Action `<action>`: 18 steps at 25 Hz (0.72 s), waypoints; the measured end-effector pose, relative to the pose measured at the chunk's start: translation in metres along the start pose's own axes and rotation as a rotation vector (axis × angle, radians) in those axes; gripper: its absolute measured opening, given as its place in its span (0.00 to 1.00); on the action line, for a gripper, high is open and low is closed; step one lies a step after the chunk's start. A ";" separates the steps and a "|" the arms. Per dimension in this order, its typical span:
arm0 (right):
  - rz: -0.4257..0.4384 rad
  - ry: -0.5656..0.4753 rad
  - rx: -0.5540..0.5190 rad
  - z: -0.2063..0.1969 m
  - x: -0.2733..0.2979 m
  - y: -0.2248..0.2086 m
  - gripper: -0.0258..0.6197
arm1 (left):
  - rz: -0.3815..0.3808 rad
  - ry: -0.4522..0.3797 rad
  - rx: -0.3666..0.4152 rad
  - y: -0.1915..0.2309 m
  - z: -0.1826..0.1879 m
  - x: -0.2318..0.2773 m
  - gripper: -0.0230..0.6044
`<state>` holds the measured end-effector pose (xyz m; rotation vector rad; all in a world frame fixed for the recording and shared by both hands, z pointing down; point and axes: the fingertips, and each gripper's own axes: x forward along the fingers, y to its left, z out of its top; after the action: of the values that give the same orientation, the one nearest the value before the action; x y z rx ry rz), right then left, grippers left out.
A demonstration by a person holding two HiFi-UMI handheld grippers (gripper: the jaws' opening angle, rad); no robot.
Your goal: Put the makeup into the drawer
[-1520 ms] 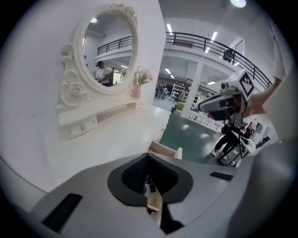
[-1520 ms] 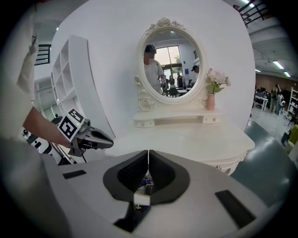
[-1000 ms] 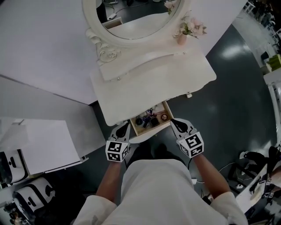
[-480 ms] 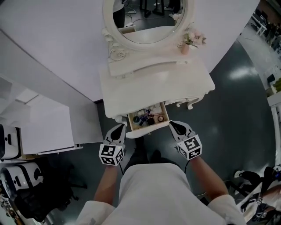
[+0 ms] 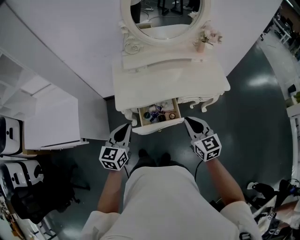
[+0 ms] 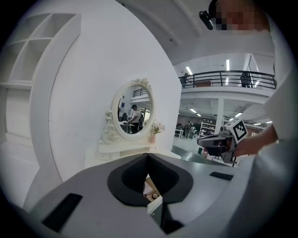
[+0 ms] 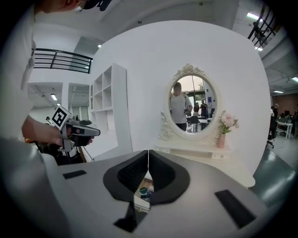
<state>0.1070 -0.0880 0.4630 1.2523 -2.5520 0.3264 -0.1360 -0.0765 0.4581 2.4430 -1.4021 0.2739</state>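
**White dressing table point(image 5: 187, 86), drawer point(image 5: 159, 127) open, makeup point(image 5: 157, 115) inside**

We logged the drawer pulled out at the table's front, with the makeup lying in it as a jumble of small items. The left gripper point(image 5: 126, 127) hovered just left of the drawer and the right gripper point(image 5: 188, 121) just right of it, both apart from it. Each had its jaws pressed together with nothing between them. A mirror point(image 5: 164, 14) stood at the back of the table, with a vase of pink flowers point(image 5: 206, 36) beside it.
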 end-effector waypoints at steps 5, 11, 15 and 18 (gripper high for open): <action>-0.051 -0.043 0.006 0.019 -0.008 0.005 0.09 | -0.008 -0.031 0.024 0.012 0.015 -0.019 0.06; -0.094 -0.074 0.013 0.036 -0.013 0.015 0.09 | -0.044 -0.059 0.067 0.020 0.036 -0.033 0.06; -0.110 -0.088 0.010 0.045 -0.010 0.016 0.08 | -0.052 -0.079 0.063 0.030 0.044 -0.035 0.06; -0.123 -0.097 0.013 0.048 -0.010 0.014 0.08 | -0.056 -0.091 0.055 0.033 0.047 -0.035 0.06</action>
<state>0.0944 -0.0875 0.4133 1.4558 -2.5416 0.2624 -0.1816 -0.0802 0.4092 2.5643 -1.3771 0.1929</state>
